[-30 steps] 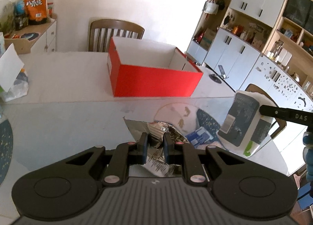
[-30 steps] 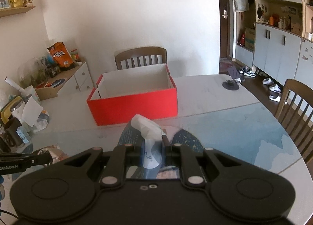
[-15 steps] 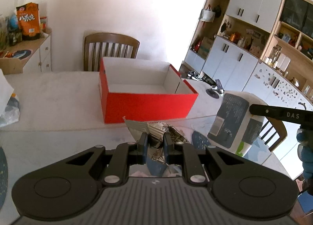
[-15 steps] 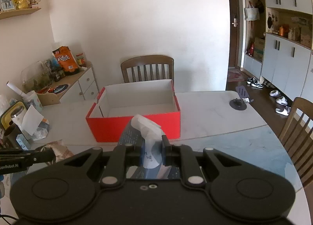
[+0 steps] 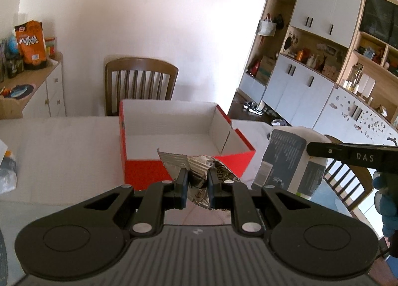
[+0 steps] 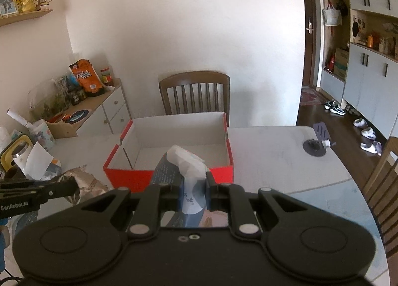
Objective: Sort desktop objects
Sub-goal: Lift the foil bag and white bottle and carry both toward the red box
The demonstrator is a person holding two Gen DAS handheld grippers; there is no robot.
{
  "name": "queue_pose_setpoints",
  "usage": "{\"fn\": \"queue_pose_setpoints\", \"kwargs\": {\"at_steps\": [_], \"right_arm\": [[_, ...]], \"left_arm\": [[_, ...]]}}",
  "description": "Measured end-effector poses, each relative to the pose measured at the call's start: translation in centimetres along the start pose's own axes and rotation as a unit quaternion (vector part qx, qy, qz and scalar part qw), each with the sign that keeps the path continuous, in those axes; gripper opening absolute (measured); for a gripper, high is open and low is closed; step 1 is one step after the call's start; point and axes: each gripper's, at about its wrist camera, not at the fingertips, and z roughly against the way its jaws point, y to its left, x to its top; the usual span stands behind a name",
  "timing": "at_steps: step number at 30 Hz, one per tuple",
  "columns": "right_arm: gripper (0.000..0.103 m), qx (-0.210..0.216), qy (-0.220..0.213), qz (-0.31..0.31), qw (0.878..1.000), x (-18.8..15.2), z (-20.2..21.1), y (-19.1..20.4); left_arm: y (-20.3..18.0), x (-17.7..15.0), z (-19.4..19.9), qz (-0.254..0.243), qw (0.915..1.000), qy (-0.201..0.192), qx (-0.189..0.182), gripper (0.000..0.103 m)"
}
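Note:
An open red box (image 5: pixel 174 146) with a white inside stands on the white table; it also shows in the right wrist view (image 6: pixel 174 151). My left gripper (image 5: pixel 197 181) is shut on a crumpled silver foil snack bag (image 5: pixel 196 164) and holds it just in front of the box's near wall. My right gripper (image 6: pixel 192 186) is shut on a dark blue-grey soft tissue pack (image 6: pixel 184 169) with white tissue sticking out, held near the box's front edge. The tissue pack (image 5: pixel 286 159) shows right of the box in the left wrist view. The foil bag (image 6: pixel 82 184) shows at left.
A wooden chair (image 5: pixel 140 84) stands behind the box. A side cabinet (image 6: pixel 99 114) with snack bags is at the left. A cup, paper and clutter (image 6: pixel 27 159) lie on the table's left. A small phone stand (image 6: pixel 316 144) sits at the right. Another chair (image 6: pixel 383 181) is at far right.
Both grippers have lifted and moved forward toward the red box, each carrying its object. The box now looks closer and lower in both views.

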Motion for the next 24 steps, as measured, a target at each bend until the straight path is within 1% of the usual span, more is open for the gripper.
{"fn": "queue_pose_setpoints", "kwargs": {"at_steps": [9, 14, 16, 19, 24], "right_arm": [[0.016, 0.009, -0.01, 0.024, 1.0, 2.7, -2.1, -0.5], [0.016, 0.023, -0.006, 0.034, 0.999, 4.5, -3.9, -0.5], [0.016, 0.028, -0.011, 0.043, 0.999, 5.3, -4.6, -0.4], [0.016, 0.032, -0.014, 0.051, 0.998, 6.3, -5.7, -0.4], [0.016, 0.035, -0.01, 0.053, 0.998, 7.3, -7.8, -0.7]], "left_arm": [[-1.2, 2.9, -2.7, -0.006, 0.9997, -0.014, 0.019, 0.015], [-0.9, 4.0, -4.5, 0.0, 0.9995, -0.012, 0.03, 0.015], [-0.7, 4.4, -5.1, 0.005, 0.9993, -0.013, 0.035, 0.015], [-0.2, 5.2, -6.0, 0.016, 0.9989, -0.013, 0.041, 0.015], [0.5, 6.3, -7.6, 0.018, 0.9981, -0.012, 0.057, 0.015]]}}
